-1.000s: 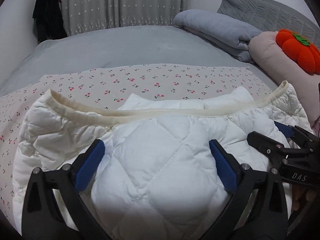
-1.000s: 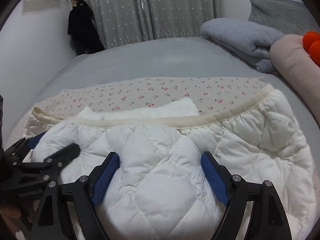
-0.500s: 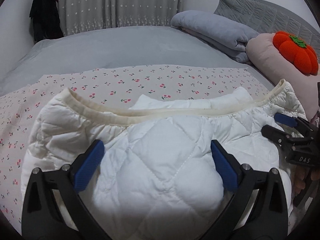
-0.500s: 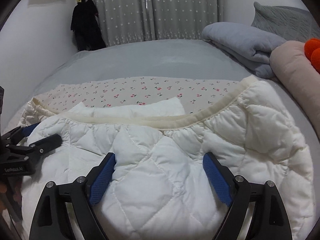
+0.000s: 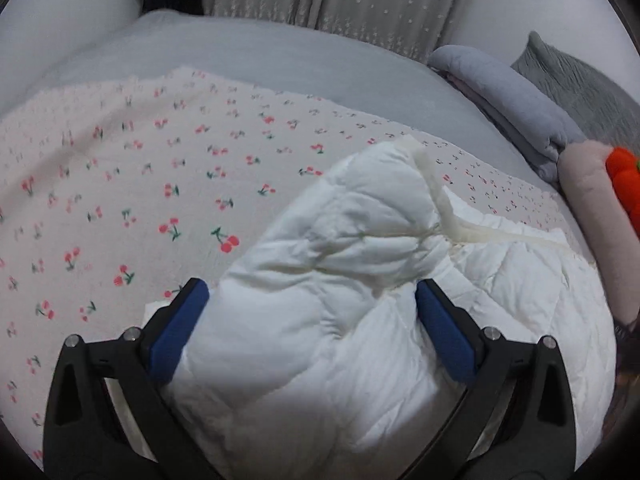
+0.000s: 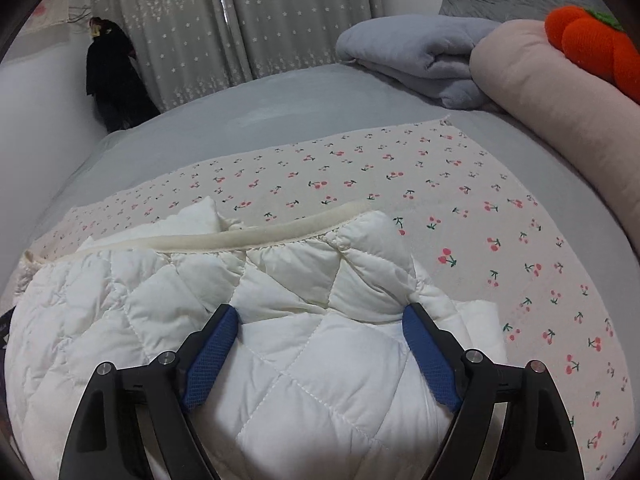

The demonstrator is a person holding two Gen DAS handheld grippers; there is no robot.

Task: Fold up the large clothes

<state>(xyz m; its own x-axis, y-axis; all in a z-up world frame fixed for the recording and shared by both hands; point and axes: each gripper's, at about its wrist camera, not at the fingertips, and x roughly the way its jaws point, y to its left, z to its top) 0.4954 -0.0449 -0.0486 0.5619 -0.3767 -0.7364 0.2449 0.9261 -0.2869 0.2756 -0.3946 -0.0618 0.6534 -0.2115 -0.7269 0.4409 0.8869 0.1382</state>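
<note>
The white quilted jacket (image 6: 280, 320) lies bunched on the cherry-print sheet (image 6: 460, 208) at the near edge of the bed (image 6: 280, 92), its cream ribbed hem (image 6: 256, 236) running along the far side of the pile. The right gripper (image 6: 320, 344) is clamped wide on a thick fold of the padding, both blue pads (image 6: 208, 360) pressed into the cloth, the jaws easing slightly tighter. The left gripper (image 5: 312, 332) likewise bites a fat bulge of the jacket (image 5: 340, 280), its pads sunk into the fabric on each side, and this end looks lifted and twisted over. The step in hand appears to be carrying one side of the garment across to fold it onto itself. To do that well, both grips should hold firm without sliding off the slippery puffed shell, the two ends should travel together so the hem stays straight, and the fold should be laid flat on the sheet, well short of the pink bolster (image 6: 560, 128) and grey blanket (image 6: 420, 56) at the far right.
</note>
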